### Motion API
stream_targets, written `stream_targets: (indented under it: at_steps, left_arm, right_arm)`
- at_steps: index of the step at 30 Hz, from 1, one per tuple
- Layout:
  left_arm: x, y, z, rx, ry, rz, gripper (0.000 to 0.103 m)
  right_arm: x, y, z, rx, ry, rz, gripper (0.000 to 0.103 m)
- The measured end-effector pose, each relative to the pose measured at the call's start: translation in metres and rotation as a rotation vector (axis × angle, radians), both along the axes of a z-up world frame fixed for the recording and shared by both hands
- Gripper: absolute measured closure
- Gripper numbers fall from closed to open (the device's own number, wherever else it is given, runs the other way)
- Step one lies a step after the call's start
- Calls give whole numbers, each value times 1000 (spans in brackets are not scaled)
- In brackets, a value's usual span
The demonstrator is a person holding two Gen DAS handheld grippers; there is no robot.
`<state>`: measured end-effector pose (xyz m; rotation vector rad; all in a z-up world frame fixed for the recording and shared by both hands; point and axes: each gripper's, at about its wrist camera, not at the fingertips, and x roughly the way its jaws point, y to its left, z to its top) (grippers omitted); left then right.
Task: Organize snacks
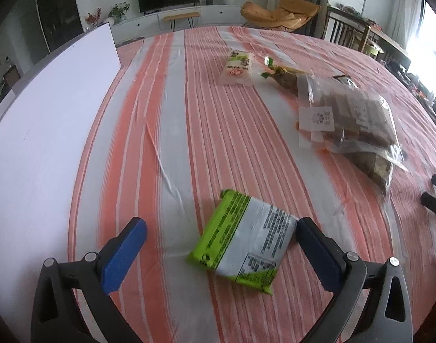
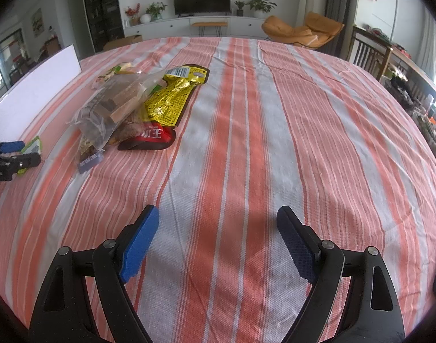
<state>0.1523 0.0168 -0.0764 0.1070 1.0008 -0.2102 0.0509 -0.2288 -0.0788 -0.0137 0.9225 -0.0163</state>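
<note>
Left hand-held gripper [image 1: 220, 238]: jaws spread wide, holding nothing. A green packet [image 1: 243, 245] lies flat on the striped cloth [image 1: 172, 143] between the fingers, its right edge touching or just beside the right pad [image 1: 318, 254]; contact cannot be confirmed.

Right hand-held gripper [image 2: 218, 243]: jaws wide, empty, over bare cloth near the worktop's near edge.

Further in, toward the left side of the worktop, a clear bag [image 1: 352, 120] of brown bars rests partly over a red pouch [image 2: 149, 137] and a yellow pouch [image 2: 172, 100].

Beyond these lies a white packet [image 1: 238, 68].

A white board [image 1: 46, 114] stands along the left edge.
</note>
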Motion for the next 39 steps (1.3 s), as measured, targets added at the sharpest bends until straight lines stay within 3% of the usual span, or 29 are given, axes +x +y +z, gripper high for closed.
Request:
stream_targets:
  at_steps: [28, 30, 33, 35, 37, 39]
  left_arm:
    - [-9, 4, -1, -18, -52, 18, 0]
    - [-9, 4, -1, -18, -53, 19, 0]
    - [-9, 4, -1, -18, -53, 19, 0]
    - [-9, 4, -1, -18, -53, 19, 0]
    - [-9, 4, -1, -18, -53, 19, 0]
    - [-9, 4, -1, -18, -53, 19, 0]
  right_arm:
    - [1, 0, 1, 10, -2, -5, 16]
    - [4, -5, 3, 66, -19, -43, 16]
    - [20, -15, 13, 247, -61, -100, 16]
    - [43, -6, 26, 227, -86, -96, 16]
    - [63, 9, 45, 202, -140, -21, 16]
    - [86, 40, 63, 191, -139, 177, 16]
